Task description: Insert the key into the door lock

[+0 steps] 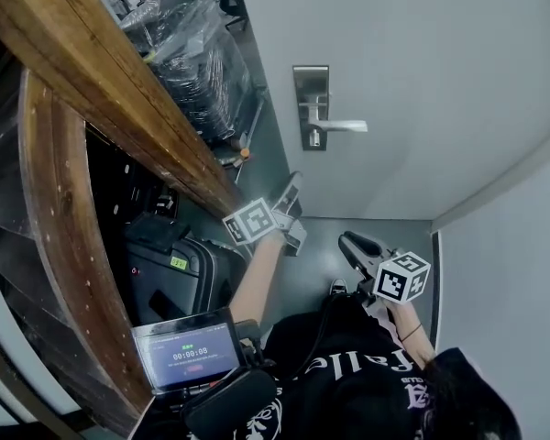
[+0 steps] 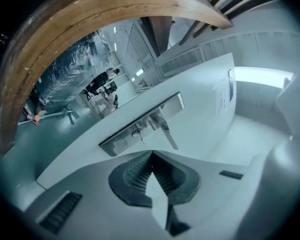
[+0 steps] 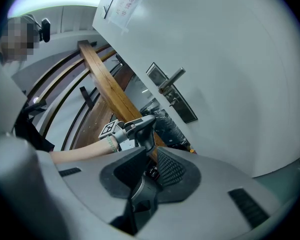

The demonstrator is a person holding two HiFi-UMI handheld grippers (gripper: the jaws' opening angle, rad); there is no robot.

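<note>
Steel rectangular lock plate [image 1: 311, 99], white door [image 1: 431, 71]

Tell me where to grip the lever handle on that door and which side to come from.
Grip the lever handle on its straight bar, towards the free end away from the lock plate. It juts sideways, level, standing off the door, so probably come in head-on with one jaw above the bar and one below.
</note>
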